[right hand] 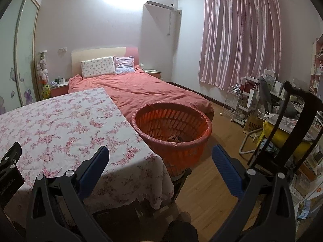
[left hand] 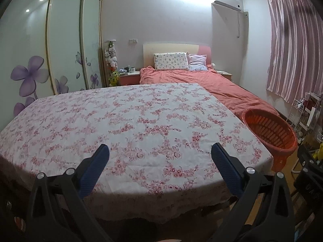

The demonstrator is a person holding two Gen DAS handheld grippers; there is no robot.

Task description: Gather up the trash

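Evidently floral tablecloth (left hand: 129,125), bedroom beyond.

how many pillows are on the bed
2. A floral pillow leans on the headboard toward the wardrobe side; a pink striped pillow is right beside it, toward the curtain side. More could be hidden under the cover.

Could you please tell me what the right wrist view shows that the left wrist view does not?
Only the right view shows the basket's inside with something lying at its bottom, the full curtain, and the cluttered shelves. Only the left view shows the wardrobe doors in full and the table's whole bare top. Both show the bed, the table, the basket, and an open, empty tool.
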